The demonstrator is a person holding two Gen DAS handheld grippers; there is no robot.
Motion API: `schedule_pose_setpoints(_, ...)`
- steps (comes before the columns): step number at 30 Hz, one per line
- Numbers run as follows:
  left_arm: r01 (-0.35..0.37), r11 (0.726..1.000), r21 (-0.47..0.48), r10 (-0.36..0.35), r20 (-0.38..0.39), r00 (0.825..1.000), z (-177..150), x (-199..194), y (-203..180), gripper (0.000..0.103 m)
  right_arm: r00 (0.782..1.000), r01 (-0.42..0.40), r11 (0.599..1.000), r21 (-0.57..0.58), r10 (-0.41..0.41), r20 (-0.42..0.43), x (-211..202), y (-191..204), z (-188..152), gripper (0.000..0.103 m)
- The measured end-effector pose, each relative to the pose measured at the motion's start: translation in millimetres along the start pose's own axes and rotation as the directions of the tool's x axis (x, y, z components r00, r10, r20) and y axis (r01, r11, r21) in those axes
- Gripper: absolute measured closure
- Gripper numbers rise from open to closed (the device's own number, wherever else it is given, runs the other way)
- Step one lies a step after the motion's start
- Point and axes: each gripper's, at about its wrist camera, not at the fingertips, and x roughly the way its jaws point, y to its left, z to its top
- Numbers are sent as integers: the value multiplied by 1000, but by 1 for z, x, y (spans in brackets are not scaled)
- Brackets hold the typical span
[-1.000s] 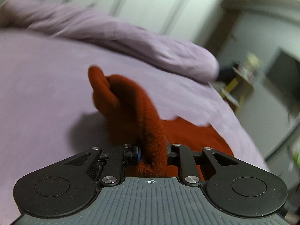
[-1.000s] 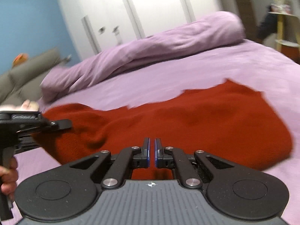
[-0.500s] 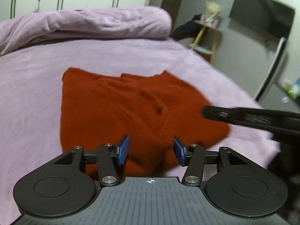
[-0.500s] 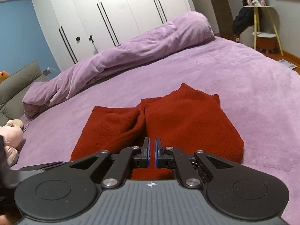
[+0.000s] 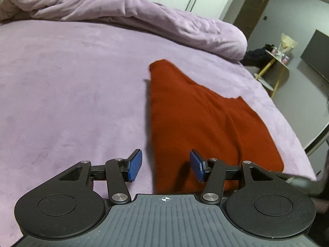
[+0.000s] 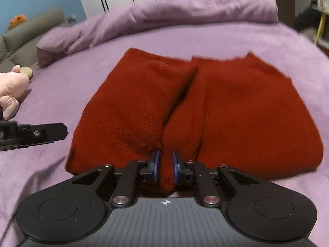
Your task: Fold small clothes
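Red knit jumper half folded on the bed

The right gripper [image 6: 164,167] pinches the soft, floppy jumper [image 6: 205,107], probably its hem; the left gripper [image 5: 165,165] gapes empty; take doubled edges.

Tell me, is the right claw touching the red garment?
Touching. The right wrist view shows the right claw shut on a bunched fold of the red garment.

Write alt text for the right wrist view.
The right gripper is shut on the near edge of a red knit garment lying on a purple bedspread. The left gripper pokes in at left, near a pink soft toy.
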Motion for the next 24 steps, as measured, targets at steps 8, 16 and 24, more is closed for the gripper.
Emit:
schedule_pose_setpoints(8, 23, 999, -29, -25, -58, 998, -8, 10, 7, 46, 994, -89, 960, 266, 70, 82, -20, -53, 23, 47)
schedule_pose_setpoints(16, 24, 1000, 18, -22, -85, 996, -21, 7, -11, 45, 944, -307, 809, 502, 328, 49, 36, -76, 55, 37)
schedule_pose_setpoints(24, -56, 998, 35, 59, -108, 992, -25, 15, -28, 44, 995, -53, 998, -46, 56, 88, 28, 11, 79, 93)
